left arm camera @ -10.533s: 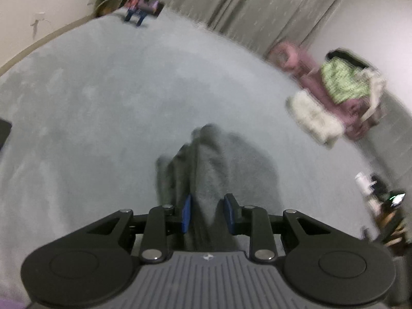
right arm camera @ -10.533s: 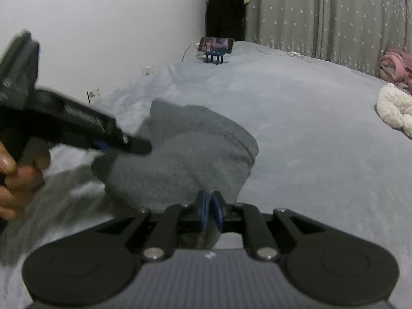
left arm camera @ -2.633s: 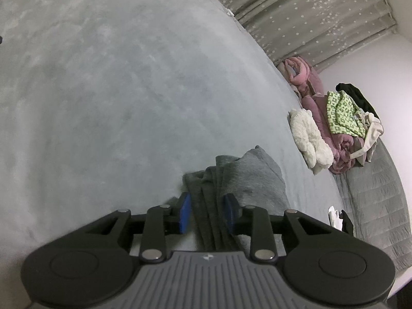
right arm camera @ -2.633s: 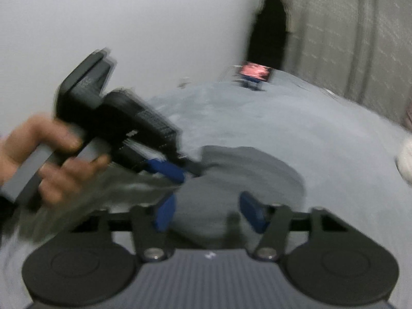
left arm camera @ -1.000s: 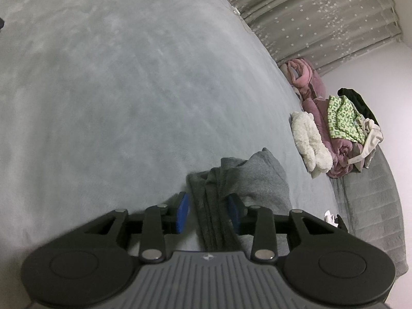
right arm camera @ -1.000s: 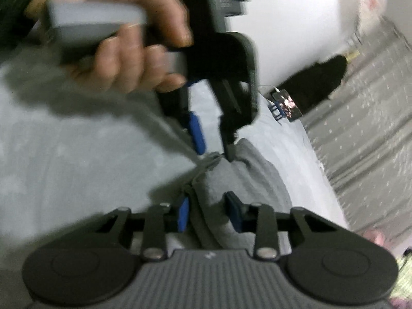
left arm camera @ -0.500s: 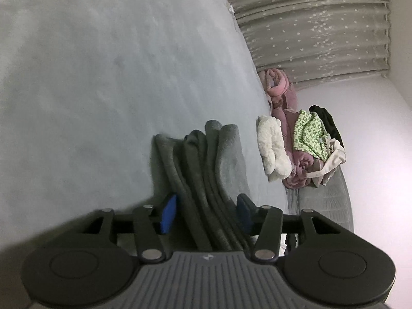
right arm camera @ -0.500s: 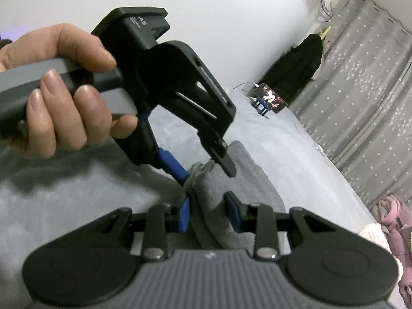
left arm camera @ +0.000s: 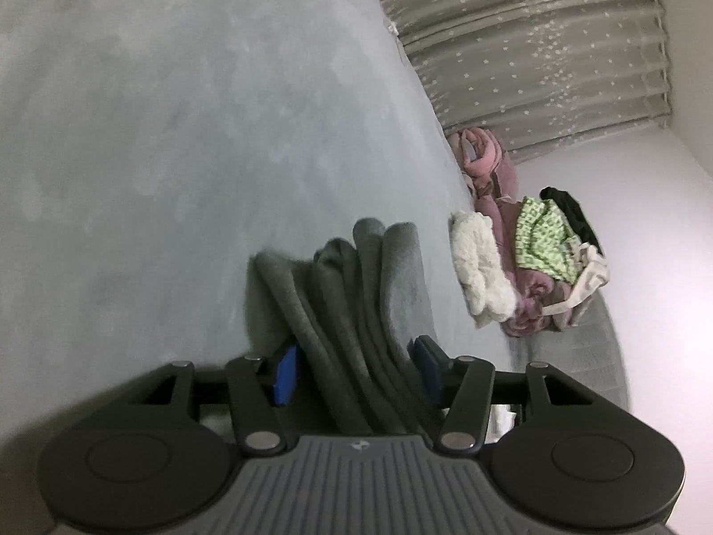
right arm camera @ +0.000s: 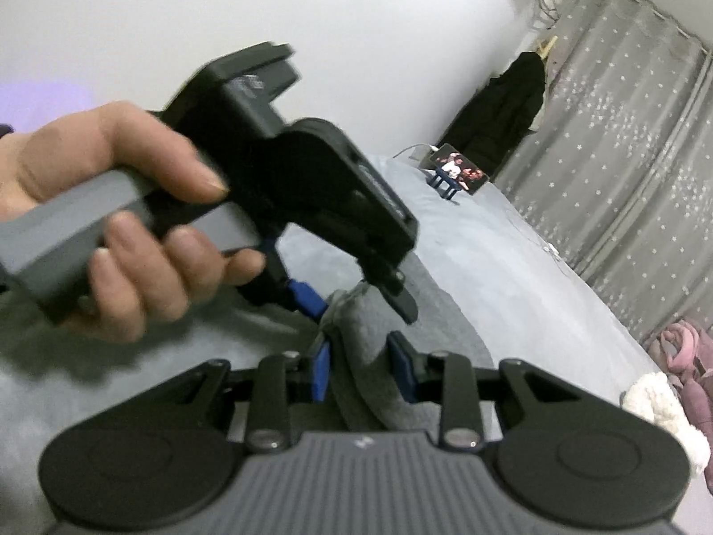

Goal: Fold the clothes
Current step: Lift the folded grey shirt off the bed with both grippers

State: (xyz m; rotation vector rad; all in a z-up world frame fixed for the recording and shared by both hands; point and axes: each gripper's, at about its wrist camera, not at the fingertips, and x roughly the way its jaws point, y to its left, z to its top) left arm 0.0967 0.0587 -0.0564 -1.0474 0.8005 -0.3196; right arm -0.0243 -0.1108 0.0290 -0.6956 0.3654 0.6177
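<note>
A grey garment lies folded into several thick layers on the grey bed cover. My left gripper stands open, its blue pads wide apart on either side of the stacked folds. In the right wrist view a hand holds that left gripper over the top edge of the grey garment. My right gripper is shut on a thick fold of the garment, which fills the gap between its pads.
A pile of pink, white fluffy and green clothes sits at the bed's far right edge. A phone on a small stand is at the far end, by a hanging black coat and starred curtains.
The left jaws have spread wider around the folded bundle and the left gripper has tipped lower toward the bed. The right gripper keeps its hold on the fold.
</note>
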